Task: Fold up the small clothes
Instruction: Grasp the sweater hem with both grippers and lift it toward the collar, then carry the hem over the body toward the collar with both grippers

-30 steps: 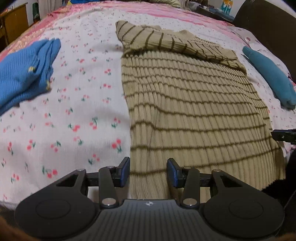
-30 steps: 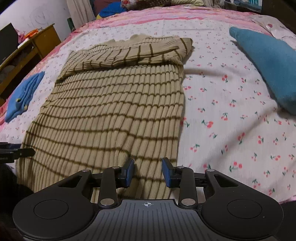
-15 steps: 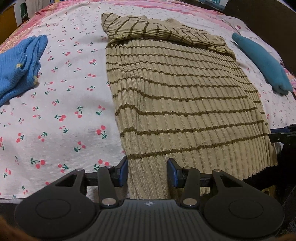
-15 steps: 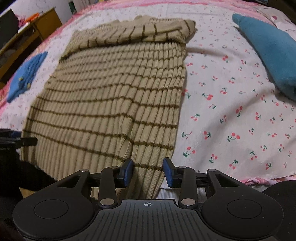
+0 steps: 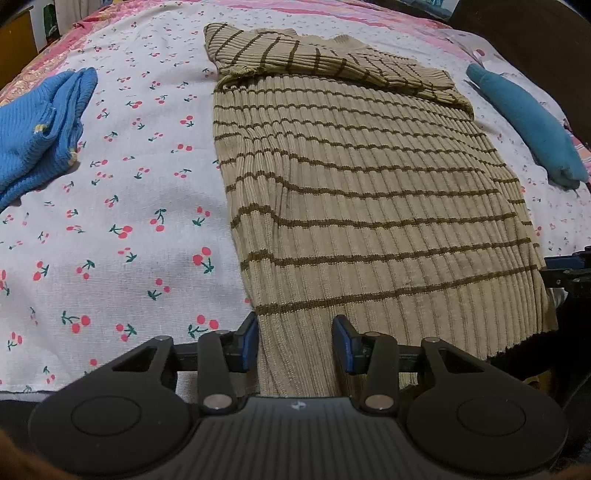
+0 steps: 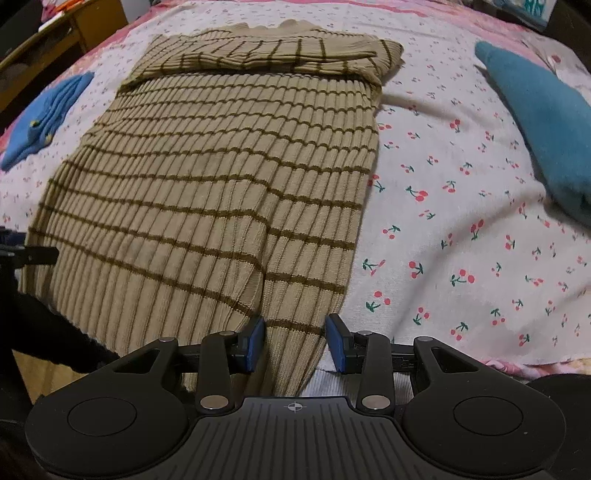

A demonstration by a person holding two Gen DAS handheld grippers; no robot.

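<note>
A beige ribbed sweater with brown stripes (image 5: 369,192) (image 6: 221,177) lies flat on the cherry-print bed, its sleeves folded across the far end. Its near hem hangs over the bed's edge. My left gripper (image 5: 295,343) has the hem's left corner bunched between its blue pads, and its jaws are closing on the cloth. At the hem's right corner, the fabric fills the gap of my right gripper (image 6: 295,341) from pad to pad. Creases run from both corners into the jaws. Each gripper's tip shows at the other view's side edge.
A folded blue knit (image 5: 37,129) (image 6: 48,114) lies left of the sweater and a teal garment (image 5: 528,125) (image 6: 543,122) lies to its right. The sheet (image 5: 110,221) is bare between them. A wooden desk (image 6: 74,26) stands beyond the bed's left side.
Both views have tipped down, bringing the bed's near edge into sight. The sweater's hem corners now hang over that edge between the jaws, and creases have formed toward them.
</note>
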